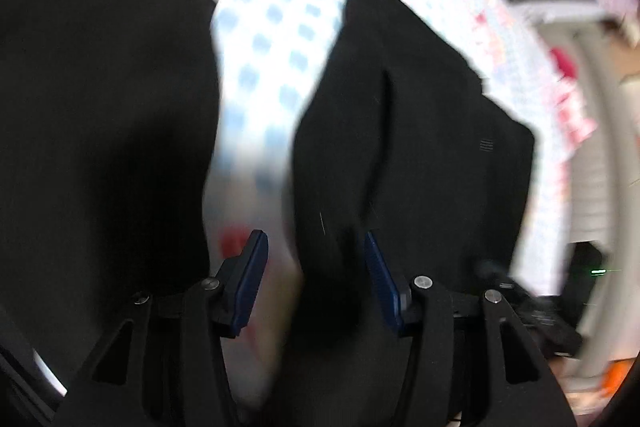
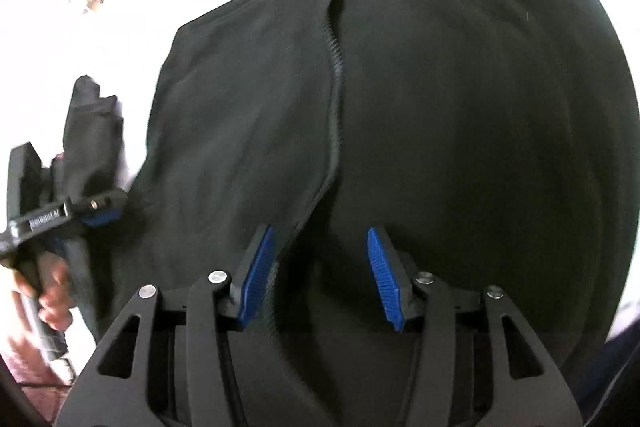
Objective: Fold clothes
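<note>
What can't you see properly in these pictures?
- Left wrist view: the checked sheet is smeared by blur, so its red patches can't be read.
- Left wrist view: whether the left gripper pinches the black jacket.
- Right wrist view: the jacket's right side runs past the edge; the zip passes under the right gripper.

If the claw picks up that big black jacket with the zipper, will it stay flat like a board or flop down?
Probably flop. The black jacket already lies in soft folds and creases, so it looks limp, not stiff. It is bulky, so lifted at one spot the rest would likely hang and drag. The zipper bends along with the cloth, so it would hardly stiffen it.
</note>
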The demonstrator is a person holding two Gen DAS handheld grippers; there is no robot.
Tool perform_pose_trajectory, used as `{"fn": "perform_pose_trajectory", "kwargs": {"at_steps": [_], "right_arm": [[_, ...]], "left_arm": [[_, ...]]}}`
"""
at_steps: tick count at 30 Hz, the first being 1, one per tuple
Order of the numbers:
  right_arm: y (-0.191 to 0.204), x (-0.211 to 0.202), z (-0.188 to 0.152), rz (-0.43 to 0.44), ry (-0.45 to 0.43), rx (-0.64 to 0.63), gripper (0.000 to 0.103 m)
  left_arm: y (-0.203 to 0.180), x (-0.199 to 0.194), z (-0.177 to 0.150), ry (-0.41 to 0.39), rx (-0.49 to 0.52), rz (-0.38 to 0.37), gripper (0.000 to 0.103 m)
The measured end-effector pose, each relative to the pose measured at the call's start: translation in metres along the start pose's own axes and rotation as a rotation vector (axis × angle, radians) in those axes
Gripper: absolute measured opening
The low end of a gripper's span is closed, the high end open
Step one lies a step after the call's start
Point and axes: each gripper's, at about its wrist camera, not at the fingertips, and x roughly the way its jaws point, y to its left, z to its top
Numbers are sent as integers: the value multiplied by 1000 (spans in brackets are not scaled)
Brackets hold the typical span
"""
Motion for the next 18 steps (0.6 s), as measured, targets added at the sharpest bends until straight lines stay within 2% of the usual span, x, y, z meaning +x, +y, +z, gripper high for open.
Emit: {"fn": "perform_pose_trajectory", "kwargs": {"at_steps": [1, 3, 4, 5, 7, 8, 9, 11, 14, 18], "right_arm": [[6, -5, -2, 20, -1, 2, 50], [15, -15, -12, 50, -4, -4, 50], [8, -17, -20, 58, 0, -11, 50], [8, -21, -31, 62, 8, -11, 49], [26, -8, -40, 56, 46, -11, 49], [36, -1, -44, 53, 65, -10, 49], [45, 6, -49, 50, 83, -10, 49], [58, 22, -61, 26, 119, -13, 48], [48, 16, -83, 4, 141, 1, 46], [47, 10, -93, 20, 125, 36, 46]], "left_arm": [[6, -6, -12, 10, -19, -42, 53], [-4, -4, -83, 38, 15, -6, 58], [-9, -3, -116, 52, 32, 13, 59], [-9, -1, -131, 69, 52, 53, 60], [-24, 5, -151, 73, 144, 242, 58], [-30, 9, -161, 74, 189, 334, 50], [-32, 9, -165, 69, 215, 379, 49], [-27, 2, -161, 50, 201, 399, 49], [-20, -11, -157, 21, 180, 431, 49], [-26, -22, -163, -6, 184, 391, 46]]}}
